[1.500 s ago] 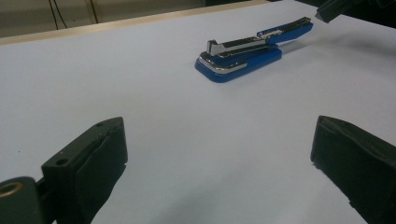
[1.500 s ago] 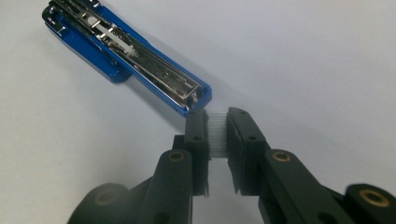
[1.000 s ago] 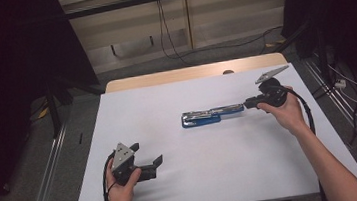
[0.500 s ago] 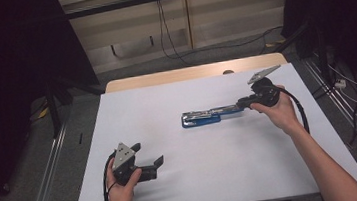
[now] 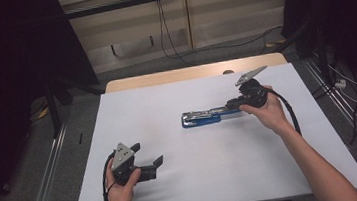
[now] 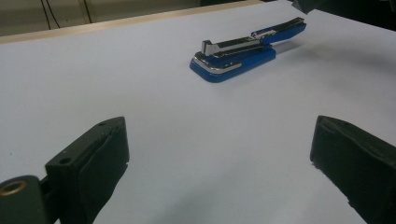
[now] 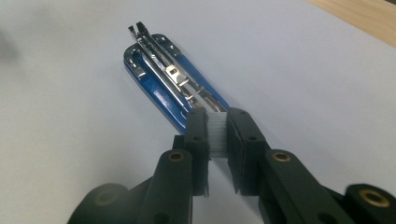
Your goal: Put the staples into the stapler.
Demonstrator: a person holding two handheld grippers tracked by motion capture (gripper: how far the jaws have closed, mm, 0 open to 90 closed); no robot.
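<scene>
The blue stapler (image 5: 202, 117) lies open mid-desk (image 5: 132, 110). The right gripper (image 7: 217, 122) has its fingers nearly closed on a strip of staples (image 7: 217, 133) at the stapler's rear end — likely loading it; next, slide it squarely into the channel. The left gripper (image 5: 150, 164) waits, fingers wide open and empty.

wide bare stretch of white table (image 5: 166, 101) all around, open to passage from every side. sole obstacle at centre: opened blue stapler (image 5: 201, 117), right gripper (image 5: 232, 106) at its far end. left gripper (image 5: 147, 160) parked well apart near the front edge.
</scene>
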